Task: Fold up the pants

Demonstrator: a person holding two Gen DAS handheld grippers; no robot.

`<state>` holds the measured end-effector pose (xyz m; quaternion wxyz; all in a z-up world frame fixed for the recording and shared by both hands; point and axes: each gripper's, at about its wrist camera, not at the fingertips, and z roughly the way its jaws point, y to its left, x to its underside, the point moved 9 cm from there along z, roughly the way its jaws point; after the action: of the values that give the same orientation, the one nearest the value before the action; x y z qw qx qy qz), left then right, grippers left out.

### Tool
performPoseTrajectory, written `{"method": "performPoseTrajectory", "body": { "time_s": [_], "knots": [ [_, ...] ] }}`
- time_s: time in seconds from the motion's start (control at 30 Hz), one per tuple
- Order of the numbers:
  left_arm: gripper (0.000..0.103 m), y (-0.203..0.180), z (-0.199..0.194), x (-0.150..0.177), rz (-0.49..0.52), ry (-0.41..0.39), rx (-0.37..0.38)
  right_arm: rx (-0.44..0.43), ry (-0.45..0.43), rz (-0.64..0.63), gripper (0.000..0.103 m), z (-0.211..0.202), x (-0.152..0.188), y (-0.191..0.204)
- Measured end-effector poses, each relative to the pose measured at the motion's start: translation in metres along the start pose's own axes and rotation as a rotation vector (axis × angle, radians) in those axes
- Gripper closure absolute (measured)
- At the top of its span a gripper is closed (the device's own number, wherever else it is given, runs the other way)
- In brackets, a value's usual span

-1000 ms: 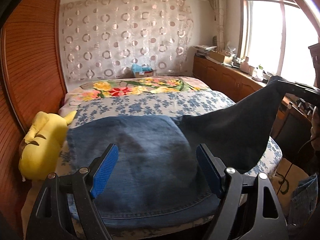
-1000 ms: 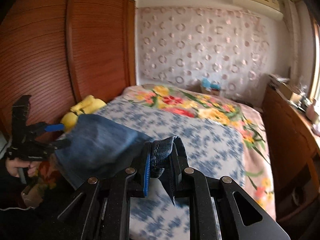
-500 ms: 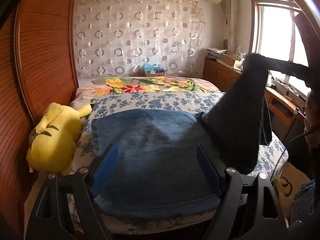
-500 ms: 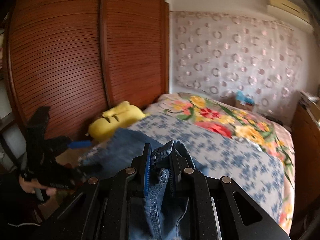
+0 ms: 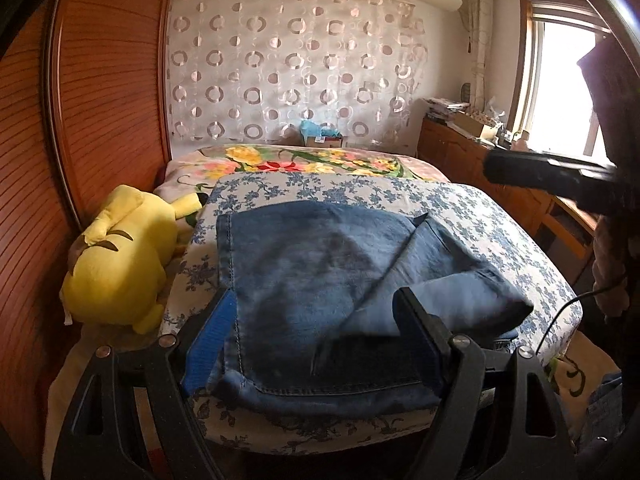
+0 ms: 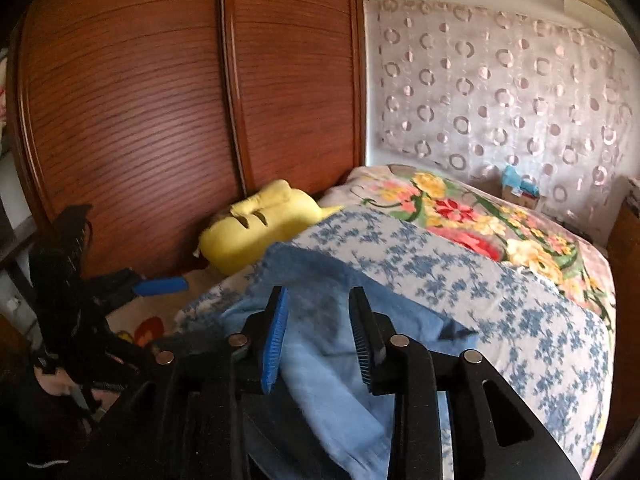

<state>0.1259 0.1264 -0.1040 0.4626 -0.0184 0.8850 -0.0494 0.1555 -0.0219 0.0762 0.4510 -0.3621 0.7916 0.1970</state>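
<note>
The jeans [image 6: 320, 344] lie folded low in frame, directly beneath the right gripper [image 6: 320, 332], whose jaws have just been opening, clear of denim.

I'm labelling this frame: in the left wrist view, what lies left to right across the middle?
Wooden wardrobe → yellow plush toy → jeans on the bed → right gripper, at the right edge.

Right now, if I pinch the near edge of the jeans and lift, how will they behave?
Probably floppy: the jeans lie draped, with one flap folded over and slumped. The denim looks thick, so likely weighty and inclined to sag below the pinch. Likely not slippery; the weave should grip the floral bedspread somewhat.
</note>
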Motion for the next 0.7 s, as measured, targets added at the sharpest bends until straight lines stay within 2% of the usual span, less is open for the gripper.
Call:
{"method": "performPoseTrajectory", "body": {
  "time_s": [0.17, 0.37, 0.7],
  "knots": [
    [0.022, -0.004, 0.012, 0.008, 0.004, 0.028, 0.012, 0.050, 0.033, 0.041, 0.059, 0.000, 0.027, -0.020],
    [0.022, -0.012, 0.024, 0.023, 0.018, 0.060, 0.029, 0.111, 0.087, 0.111, 0.058, 0.011, 0.067, -0.030],
    [0.032, -0.022, 0.034, 0.039, 0.042, 0.098, 0.062, 0.083, 0.136, 0.192, 0.058, 0.018, 0.099, -0.013]
  ]
}}
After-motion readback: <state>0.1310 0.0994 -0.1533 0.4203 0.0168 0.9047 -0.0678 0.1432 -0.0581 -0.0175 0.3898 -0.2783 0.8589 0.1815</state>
